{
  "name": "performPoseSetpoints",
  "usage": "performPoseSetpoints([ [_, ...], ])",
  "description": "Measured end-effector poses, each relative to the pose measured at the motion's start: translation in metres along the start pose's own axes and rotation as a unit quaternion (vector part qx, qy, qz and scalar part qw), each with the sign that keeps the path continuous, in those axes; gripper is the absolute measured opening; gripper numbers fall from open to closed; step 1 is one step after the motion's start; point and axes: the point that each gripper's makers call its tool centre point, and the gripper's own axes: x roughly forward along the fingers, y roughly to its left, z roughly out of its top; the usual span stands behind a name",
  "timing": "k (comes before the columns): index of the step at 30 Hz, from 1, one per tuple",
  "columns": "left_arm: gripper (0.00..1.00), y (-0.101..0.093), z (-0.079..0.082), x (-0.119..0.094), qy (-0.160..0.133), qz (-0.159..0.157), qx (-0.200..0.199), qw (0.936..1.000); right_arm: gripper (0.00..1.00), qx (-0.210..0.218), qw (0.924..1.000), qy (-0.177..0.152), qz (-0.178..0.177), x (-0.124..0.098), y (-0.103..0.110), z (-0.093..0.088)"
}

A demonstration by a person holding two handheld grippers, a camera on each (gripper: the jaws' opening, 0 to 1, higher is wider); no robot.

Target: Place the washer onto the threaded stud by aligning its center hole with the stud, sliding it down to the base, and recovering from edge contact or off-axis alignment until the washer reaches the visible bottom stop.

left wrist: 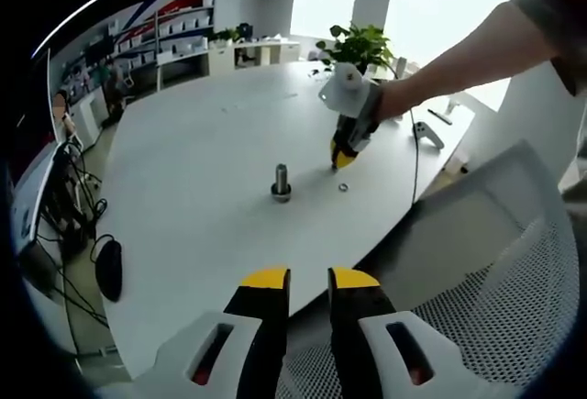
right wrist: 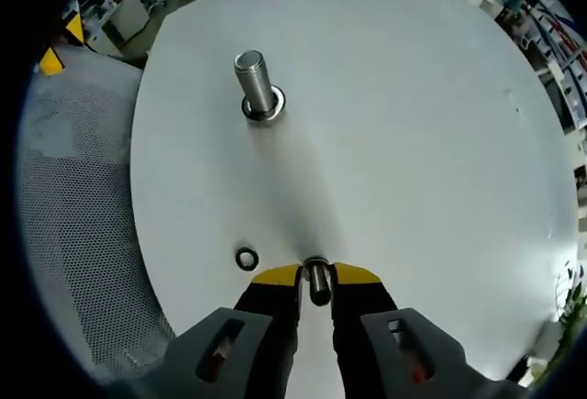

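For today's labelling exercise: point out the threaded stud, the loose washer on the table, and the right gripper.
threaded stud (right wrist: 254, 83), right gripper view, on its threaded shank.
washer (right wrist: 246, 258), right gripper view, on its ring.
right gripper (right wrist: 316, 278), right gripper view, midway between its yellow tips.

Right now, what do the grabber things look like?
Each gripper has two black jaws with yellow tips, rising from pale grey moulded bodies with slots; see the left gripper and the right gripper. In the left gripper view, the right gripper shows a white casing above its black and yellow jaws, and the person's short grey sleeve.
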Motion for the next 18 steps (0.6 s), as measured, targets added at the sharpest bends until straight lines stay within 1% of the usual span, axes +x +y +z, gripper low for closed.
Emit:
performPoseSetpoints([
  [1,0.14,0.000,0.000,0.000,0.000,-0.001,0.000,1.0000,0.14,-0.001,1.0000,0.001,0.000,0.001,0.000,-0.001],
  [2,0.14,0.000,0.000,0.000,0.000,-0.001,0.000,1.0000,0.14,-0.001,1.0000,-0.005,-0.002,0.000,-0.001,0.001],
  [3,0.14,0.000,0.000,0.000,-0.001,0.000,0.000,1.0000,0.14,0.003,1.0000,-0.004,-0.003,0.000,-0.002,0.001],
  [7,0.14,0.001,0.001,0.000,-0.002,0.000,-0.003,1.0000,0.16,-0.002,1.0000,0.000,-0.003,-0.002,-0.004,-0.001],
  [10,0.14,0.000,0.000,0.001,-0.001,-0.001,-0.002,1.0000,0.19,0.019,0.9997,-0.011,-0.005,-0.006,-0.005,-0.001],
  [14,0.14,0.000,-0.001,0.001,0.002,-0.001,-0.001,1.0000,0.19,0.023,0.9997,-0.005,-0.010,-0.010,-0.005,-0.010],
  [18,0.14,0.000,0.000,0.000,0.000,0.000,-0.003,1.0000,0.19,0.028,0.9994,-0.009,-0.016,-0.017,-0.004,-0.015],
])
